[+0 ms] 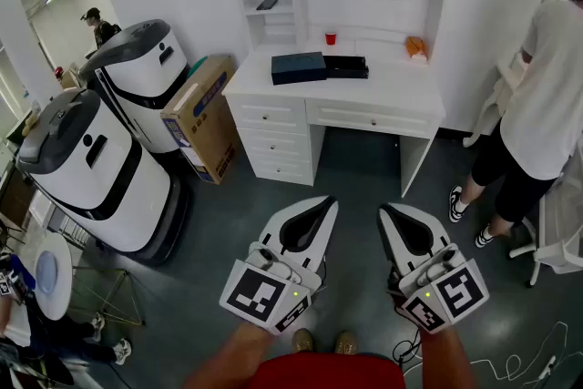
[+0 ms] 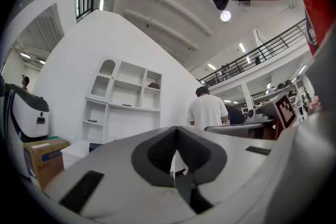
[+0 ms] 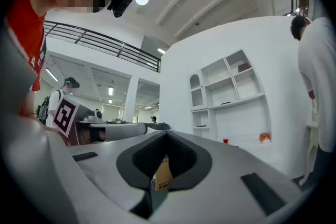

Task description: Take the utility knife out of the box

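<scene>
A dark blue box (image 1: 298,66) lies on the white desk (image 1: 401,92) at the far side of the room, with a black tray-like piece (image 1: 346,66) right beside it. No utility knife shows in any view. My left gripper (image 1: 328,201) and right gripper (image 1: 386,210) hang side by side over the grey floor, well short of the desk, both pointing toward it. Each is shut with nothing between its jaws. In the left gripper view the left gripper (image 2: 176,128) has its jaws meeting at the tip; the right gripper (image 3: 167,134) looks the same in its own view.
Two large white-and-black machines (image 1: 137,68) (image 1: 86,164) and a cardboard box (image 1: 202,118) stand left of the desk. A person in a white shirt (image 1: 547,96) stands at the right by a chair. A red cup (image 1: 331,38) and an orange object (image 1: 416,46) sit on the desk. Cables lie on the floor at bottom right.
</scene>
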{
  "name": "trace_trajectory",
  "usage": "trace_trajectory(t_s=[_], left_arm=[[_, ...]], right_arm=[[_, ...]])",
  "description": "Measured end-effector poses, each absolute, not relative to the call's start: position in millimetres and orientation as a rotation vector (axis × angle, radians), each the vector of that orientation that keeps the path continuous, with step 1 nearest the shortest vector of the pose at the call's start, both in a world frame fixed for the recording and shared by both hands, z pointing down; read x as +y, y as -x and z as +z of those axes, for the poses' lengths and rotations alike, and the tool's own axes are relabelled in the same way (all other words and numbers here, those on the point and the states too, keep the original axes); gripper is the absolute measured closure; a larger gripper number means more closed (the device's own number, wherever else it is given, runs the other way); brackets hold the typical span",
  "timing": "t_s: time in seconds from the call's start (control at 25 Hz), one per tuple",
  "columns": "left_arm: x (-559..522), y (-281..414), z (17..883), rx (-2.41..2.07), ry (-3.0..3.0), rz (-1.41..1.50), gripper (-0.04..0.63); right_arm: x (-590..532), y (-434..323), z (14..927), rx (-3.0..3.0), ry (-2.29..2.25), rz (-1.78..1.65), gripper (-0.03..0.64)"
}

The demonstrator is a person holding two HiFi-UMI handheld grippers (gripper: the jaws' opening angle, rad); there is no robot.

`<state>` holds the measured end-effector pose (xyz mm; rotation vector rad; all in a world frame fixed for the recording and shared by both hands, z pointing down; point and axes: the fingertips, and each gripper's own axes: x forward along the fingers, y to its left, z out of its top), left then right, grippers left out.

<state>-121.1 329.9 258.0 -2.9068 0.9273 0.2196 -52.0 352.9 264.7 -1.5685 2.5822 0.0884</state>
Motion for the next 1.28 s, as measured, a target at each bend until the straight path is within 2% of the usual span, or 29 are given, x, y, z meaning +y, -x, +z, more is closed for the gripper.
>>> trace_trajectory(t_s=[0.76, 1.28], left_arm=[[323, 105, 264, 0.954, 2.910, 0.208, 0.577], [298, 60, 259, 1.040, 2.866, 0.198, 0.577]], right_arm=[[349, 34, 269, 2.585, 1.537, 0.080, 0.615], [329, -24, 267, 2.610, 1.497, 0.069, 0.615]])
